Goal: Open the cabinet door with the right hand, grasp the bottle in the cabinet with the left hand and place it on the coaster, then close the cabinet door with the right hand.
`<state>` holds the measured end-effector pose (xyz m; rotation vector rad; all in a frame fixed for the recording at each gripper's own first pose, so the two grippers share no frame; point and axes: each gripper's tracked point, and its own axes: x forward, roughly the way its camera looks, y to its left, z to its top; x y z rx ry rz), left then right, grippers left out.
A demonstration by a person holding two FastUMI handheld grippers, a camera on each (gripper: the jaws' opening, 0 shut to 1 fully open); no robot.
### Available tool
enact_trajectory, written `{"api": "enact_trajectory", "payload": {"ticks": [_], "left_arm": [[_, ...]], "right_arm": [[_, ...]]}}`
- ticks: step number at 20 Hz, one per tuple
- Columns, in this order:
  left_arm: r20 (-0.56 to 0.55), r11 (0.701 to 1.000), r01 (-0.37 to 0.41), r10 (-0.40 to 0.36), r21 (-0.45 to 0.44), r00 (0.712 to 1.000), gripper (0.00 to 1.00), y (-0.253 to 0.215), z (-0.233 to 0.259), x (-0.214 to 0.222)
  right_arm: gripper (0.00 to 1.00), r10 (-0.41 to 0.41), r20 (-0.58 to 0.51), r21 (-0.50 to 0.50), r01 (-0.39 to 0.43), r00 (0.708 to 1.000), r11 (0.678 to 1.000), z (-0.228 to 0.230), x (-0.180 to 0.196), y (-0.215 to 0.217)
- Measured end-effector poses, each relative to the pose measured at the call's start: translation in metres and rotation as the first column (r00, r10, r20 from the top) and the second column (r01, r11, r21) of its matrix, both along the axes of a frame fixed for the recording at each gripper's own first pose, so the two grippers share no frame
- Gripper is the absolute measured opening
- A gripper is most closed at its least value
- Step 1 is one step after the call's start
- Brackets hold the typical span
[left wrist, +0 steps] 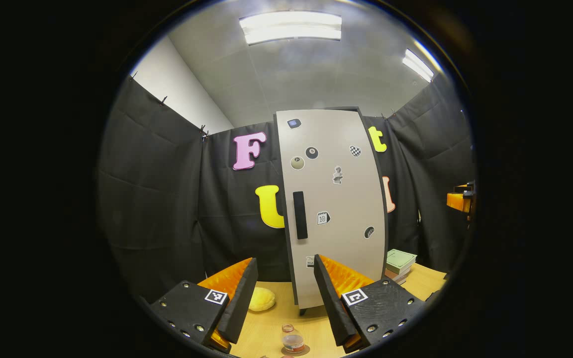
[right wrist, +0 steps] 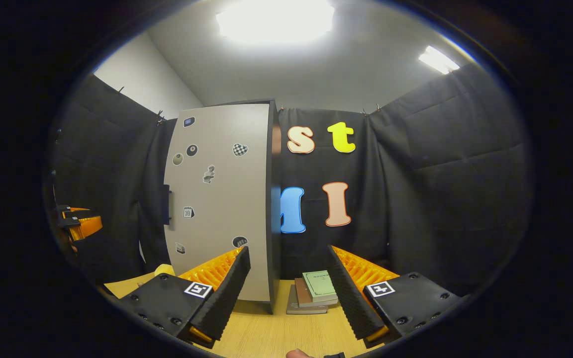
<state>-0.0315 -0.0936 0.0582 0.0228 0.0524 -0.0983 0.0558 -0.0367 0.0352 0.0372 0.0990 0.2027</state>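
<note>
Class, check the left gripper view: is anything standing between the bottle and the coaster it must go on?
Nothing visible does. The bottle appears to stand on the coaster already, on the table in front of the shut cabinet door, below the open left gripper.

Pale wooden surface (left wrist: pixel 271 328), tall cabinet (left wrist: pixel 334 209) standing on it, yellow sponge (left wrist: pixel 261 299), stack of books (right wrist: pixel 311 293), bottle (left wrist: pixel 292 339) on a coaster (left wrist: pixel 305 351)

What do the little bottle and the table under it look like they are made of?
The bottle looks like clear plastic or glass: its pale cap and liquid show through shiny walls; which one is unclear. The table appears to be light wood or wood-look laminate, smooth and matte, with faint grain.
</note>
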Motion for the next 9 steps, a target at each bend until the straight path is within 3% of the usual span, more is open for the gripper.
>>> {"api": "enact_trajectory", "payload": {"ticks": [4, 5, 6, 9], "left_arm": [[0.000, 1.000, -0.004, 0.004, -0.008, 1.000, 0.65, 0.006, 0.002, 0.000], [0.000, 1.000, -0.005, 0.005, -0.010, 1.000, 0.65, 0.008, 0.001, -0.001], [0.001, 1.000, -0.006, 0.006, -0.010, 1.000, 0.65, 0.009, 0.001, 0.000], [0.000, 1.000, -0.007, 0.007, -0.009, 1.000, 0.65, 0.012, 0.001, -0.001]], "right_arm": [[0.96, -0.005, -0.006, 0.002, 0.005, 1.000, 1.000, 0.003, -0.002, 0.003], [0.92, -0.006, -0.009, -0.001, 0.006, 1.000, 1.000, 0.003, -0.001, 0.004], [0.96, -0.003, -0.014, -0.004, 0.003, 1.000, 1.000, 0.003, -0.002, 0.006], [0.96, -0.001, -0.019, -0.013, 0.001, 1.000, 1.000, 0.005, 0.000, 0.009]]}}
